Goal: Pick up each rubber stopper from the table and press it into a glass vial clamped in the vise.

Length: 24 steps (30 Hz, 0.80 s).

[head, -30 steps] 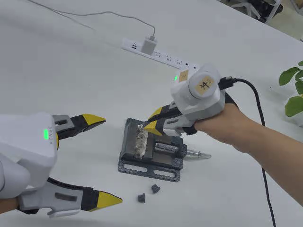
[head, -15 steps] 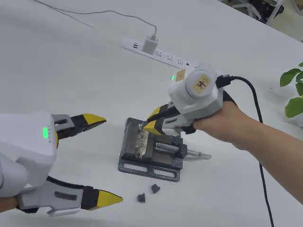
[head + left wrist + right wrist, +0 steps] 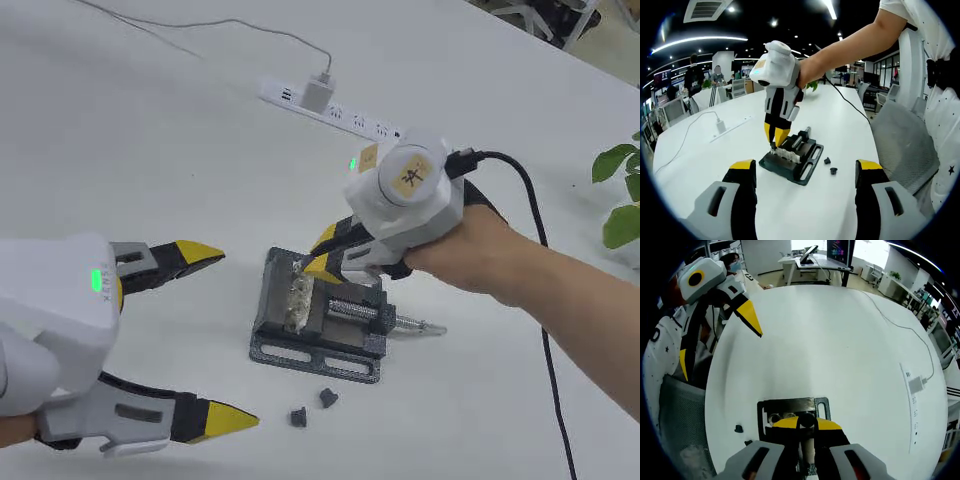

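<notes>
1. White table [image 3: 150,150] carries everything, and nothing on it has shifted in the last second.
2. Our left tongs [image 3: 232,335] wait at the near left, spread wide apart and empty, just as before.
3. Our right tongs [image 3: 312,265] have leaned their body up and away while the tips stayed at the far end of the vise. They are closed together on what we take for a dark rubber stopper [image 3: 806,421].
4. Grey vise [image 3: 315,355] sits mid-table, unmoved.
5. Glass vials [image 3: 297,295] stand in a row clamped in it. The right tips are at the farthest one, and we cannot tell whether the stopper is seated.
6. Two loose stoppers [image 3: 298,418] lie on the table just in front of the vise, untouched. We judge that pressing is under way, with these two still to do.
</notes>
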Each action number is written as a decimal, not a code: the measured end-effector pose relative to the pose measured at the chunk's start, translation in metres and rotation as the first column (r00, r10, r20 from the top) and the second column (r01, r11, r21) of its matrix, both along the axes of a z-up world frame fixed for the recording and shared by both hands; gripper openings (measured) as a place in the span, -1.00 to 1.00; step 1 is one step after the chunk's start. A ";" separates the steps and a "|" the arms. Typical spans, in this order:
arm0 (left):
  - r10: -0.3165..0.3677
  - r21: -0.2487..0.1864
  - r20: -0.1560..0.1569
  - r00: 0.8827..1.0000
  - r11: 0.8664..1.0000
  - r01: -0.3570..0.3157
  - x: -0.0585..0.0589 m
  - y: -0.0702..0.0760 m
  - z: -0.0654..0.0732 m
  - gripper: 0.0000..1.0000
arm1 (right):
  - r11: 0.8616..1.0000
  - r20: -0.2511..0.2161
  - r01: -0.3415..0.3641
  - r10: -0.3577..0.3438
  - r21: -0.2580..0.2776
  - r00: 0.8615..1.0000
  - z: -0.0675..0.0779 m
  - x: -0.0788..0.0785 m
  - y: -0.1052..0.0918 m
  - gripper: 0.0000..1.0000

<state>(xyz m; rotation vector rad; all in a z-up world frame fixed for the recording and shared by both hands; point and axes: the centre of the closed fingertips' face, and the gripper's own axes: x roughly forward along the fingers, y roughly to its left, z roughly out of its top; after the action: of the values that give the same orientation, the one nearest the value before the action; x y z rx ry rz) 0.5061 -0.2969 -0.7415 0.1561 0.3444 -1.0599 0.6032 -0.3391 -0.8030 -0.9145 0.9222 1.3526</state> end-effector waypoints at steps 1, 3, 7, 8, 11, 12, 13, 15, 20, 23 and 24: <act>0.000 0.001 0.001 1.000 1.000 0.000 0.000 0.000 0.000 0.61 | 1.000 0.002 -0.007 0.007 -0.005 1.000 0.000 0.000 0.000 -0.89; 0.001 0.000 0.000 1.000 1.000 -0.001 0.000 0.000 0.000 0.61 | 1.000 0.004 -0.019 0.019 -0.012 1.000 0.000 0.000 -0.001 -0.89; -0.001 -0.001 0.002 1.000 1.000 0.001 0.000 0.000 0.000 0.61 | 0.998 0.021 -0.055 0.056 -0.026 0.998 -0.001 0.000 -0.001 -0.89; -0.001 -0.001 0.002 1.000 1.000 0.001 0.001 0.000 0.000 0.61 | 0.998 0.025 -0.060 0.061 -0.029 0.998 -0.001 0.000 -0.001 -0.89; 0.002 -0.004 0.003 1.000 1.000 -0.002 0.001 0.000 0.001 0.61 | 0.997 0.033 -0.066 0.067 -0.035 0.997 -0.001 0.000 -0.001 -0.90; 0.002 -0.003 0.003 1.000 1.000 -0.002 0.001 0.000 0.001 0.60 | 0.997 0.035 -0.065 0.066 -0.040 0.997 -0.001 0.000 0.000 -0.90; 0.002 -0.002 0.003 1.000 1.000 -0.002 0.001 0.000 0.001 0.60 | 0.997 0.037 -0.066 0.067 -0.043 0.997 -0.001 0.000 0.000 -0.90; 0.003 -0.003 0.002 1.000 1.000 -0.003 0.001 0.000 0.001 0.60 | 0.996 0.039 -0.068 0.070 -0.053 0.997 -0.001 0.000 0.000 -0.91; 0.003 -0.002 0.004 1.000 1.000 -0.003 0.001 0.001 0.002 0.60 | 0.986 0.081 -0.136 0.145 -0.099 0.986 -0.002 -0.001 0.001 -0.91; 0.004 0.000 0.005 1.000 1.000 -0.004 0.001 0.001 0.003 0.59 | 0.985 0.083 -0.142 0.151 -0.102 0.985 -0.003 -0.001 0.001 -0.91; 0.004 0.000 0.004 1.000 1.000 -0.004 0.001 0.001 0.003 0.59 | 0.986 0.078 -0.136 0.144 -0.099 0.987 -0.003 0.000 0.001 -0.91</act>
<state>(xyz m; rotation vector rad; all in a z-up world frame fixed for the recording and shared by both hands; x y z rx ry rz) 0.5071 -0.2957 -0.7389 0.1576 0.3411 -1.0551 0.6031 -0.3384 -0.8058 -1.1175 0.8750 1.3878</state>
